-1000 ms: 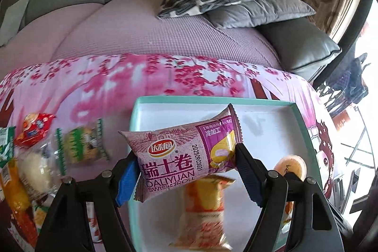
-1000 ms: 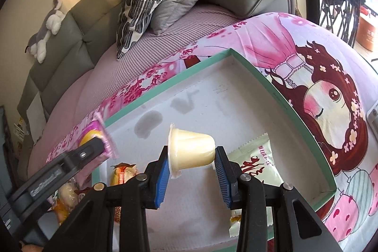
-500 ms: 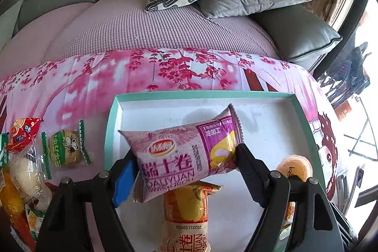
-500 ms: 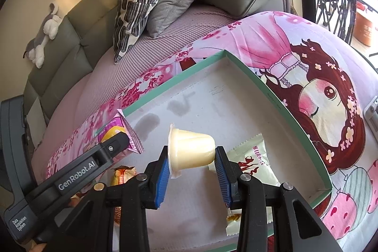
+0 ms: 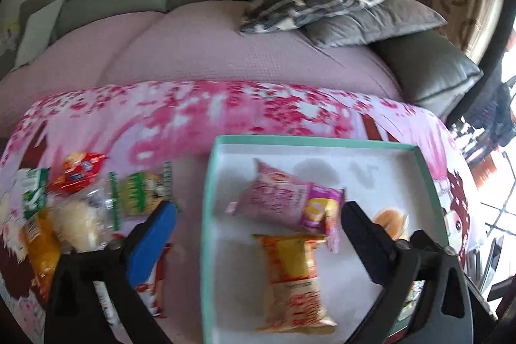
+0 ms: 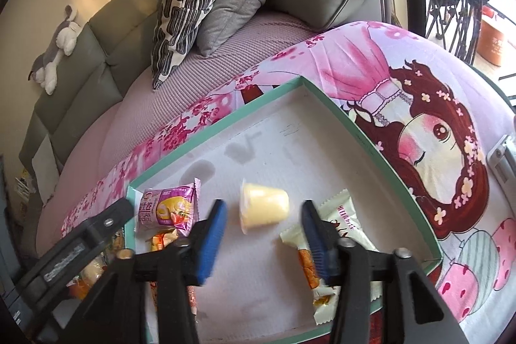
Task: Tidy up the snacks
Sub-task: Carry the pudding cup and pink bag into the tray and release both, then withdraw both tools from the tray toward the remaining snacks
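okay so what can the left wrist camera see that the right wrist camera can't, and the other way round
Only the left wrist view shows the loose snack pile on the pink blanket left of the box, including a red packet and a green-striped one. Only the right wrist view shows the cream wrapper and the box's right corner. Both show the teal box, the pink swiss roll pack and the pudding cup, each lying loose in the box; the left gripper and right gripper have just been opening, pads clear.
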Demonstrator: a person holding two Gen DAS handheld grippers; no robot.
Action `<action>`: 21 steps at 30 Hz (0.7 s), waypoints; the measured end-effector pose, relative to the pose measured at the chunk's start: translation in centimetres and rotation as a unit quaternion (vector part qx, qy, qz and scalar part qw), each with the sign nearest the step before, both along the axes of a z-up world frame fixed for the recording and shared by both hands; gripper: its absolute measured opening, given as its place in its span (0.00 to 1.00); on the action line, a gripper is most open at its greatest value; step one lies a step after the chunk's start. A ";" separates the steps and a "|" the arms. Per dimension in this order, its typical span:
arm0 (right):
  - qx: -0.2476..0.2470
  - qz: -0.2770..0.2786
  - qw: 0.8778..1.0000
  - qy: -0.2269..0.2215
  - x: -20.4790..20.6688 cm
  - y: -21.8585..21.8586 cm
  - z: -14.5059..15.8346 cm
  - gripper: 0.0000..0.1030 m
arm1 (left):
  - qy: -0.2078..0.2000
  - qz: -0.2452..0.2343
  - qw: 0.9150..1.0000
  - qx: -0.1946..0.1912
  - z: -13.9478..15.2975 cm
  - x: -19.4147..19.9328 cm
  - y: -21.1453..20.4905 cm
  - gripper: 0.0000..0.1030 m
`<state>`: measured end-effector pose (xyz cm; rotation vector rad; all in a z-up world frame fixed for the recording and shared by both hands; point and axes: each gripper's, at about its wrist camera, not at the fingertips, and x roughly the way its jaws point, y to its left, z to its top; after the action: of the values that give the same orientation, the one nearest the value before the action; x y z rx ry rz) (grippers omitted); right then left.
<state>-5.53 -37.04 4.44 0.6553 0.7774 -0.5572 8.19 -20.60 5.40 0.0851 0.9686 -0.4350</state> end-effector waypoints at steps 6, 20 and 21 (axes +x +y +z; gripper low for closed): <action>-0.016 0.001 1.000 0.020 0.3 0.4 0.2 0.79 | -0.015 0.051 0.999 0.004 0.6 0.4 3.7 1.00; -0.056 0.038 0.997 0.047 1.6 3.0 1.3 0.99 | -0.021 0.107 0.994 0.007 0.0 0.3 10.1 1.00; -0.058 0.040 0.996 0.050 1.7 3.2 1.3 0.99 | -0.017 0.114 0.993 0.008 -0.2 0.3 10.6 1.00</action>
<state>-3.85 -33.83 5.72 0.4905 0.8553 -0.5609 8.49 -10.01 5.23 -0.0036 0.9369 -0.2142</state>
